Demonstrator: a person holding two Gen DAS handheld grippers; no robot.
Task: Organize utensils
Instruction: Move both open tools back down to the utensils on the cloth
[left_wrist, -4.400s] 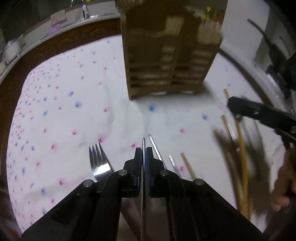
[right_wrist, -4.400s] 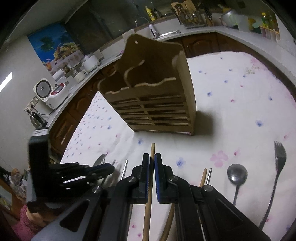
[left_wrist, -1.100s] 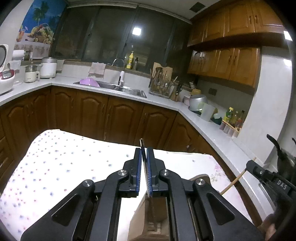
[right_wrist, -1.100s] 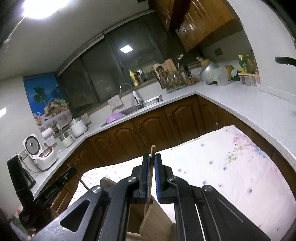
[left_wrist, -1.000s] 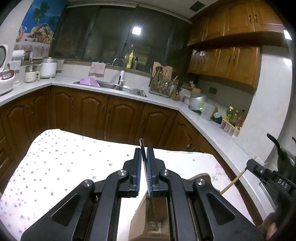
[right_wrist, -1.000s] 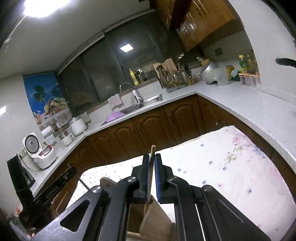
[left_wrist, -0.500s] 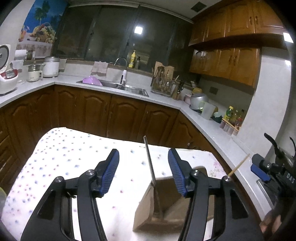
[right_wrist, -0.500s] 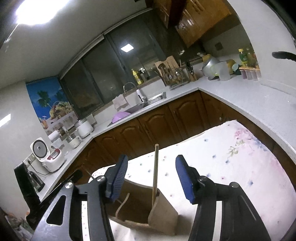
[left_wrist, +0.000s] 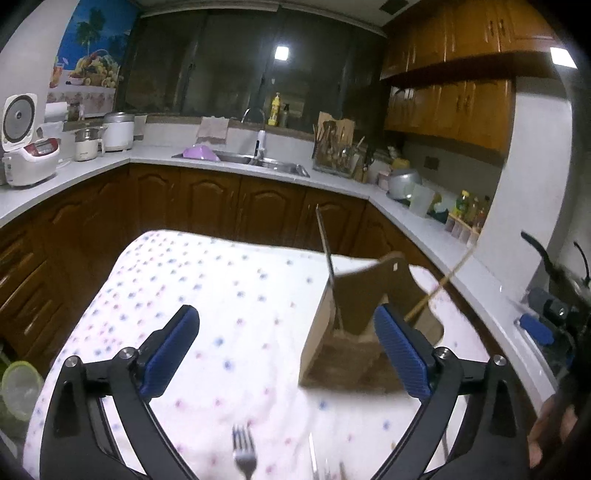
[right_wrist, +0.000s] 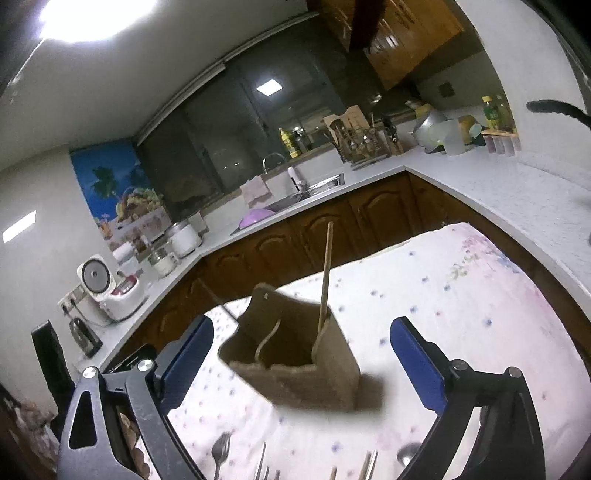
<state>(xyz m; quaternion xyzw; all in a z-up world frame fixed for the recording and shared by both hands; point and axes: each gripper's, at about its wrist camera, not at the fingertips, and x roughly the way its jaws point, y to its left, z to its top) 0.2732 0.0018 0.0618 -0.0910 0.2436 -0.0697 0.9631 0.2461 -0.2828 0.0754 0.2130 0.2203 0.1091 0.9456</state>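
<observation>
Two chopsticks stand in the wooden holder on the table; forks lie nearer.

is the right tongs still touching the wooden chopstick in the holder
Apart. The right wrist view shows the right tongs wide open, with the wooden chopstick standing alone in the holder, clear tablecloth between it and both pads.

A white rice cooker sits at the counter's left end, a steel sink with a purple bowl lies along its back edge, a wooden rack stands nearer the right corner, and bottles line its right side.
</observation>
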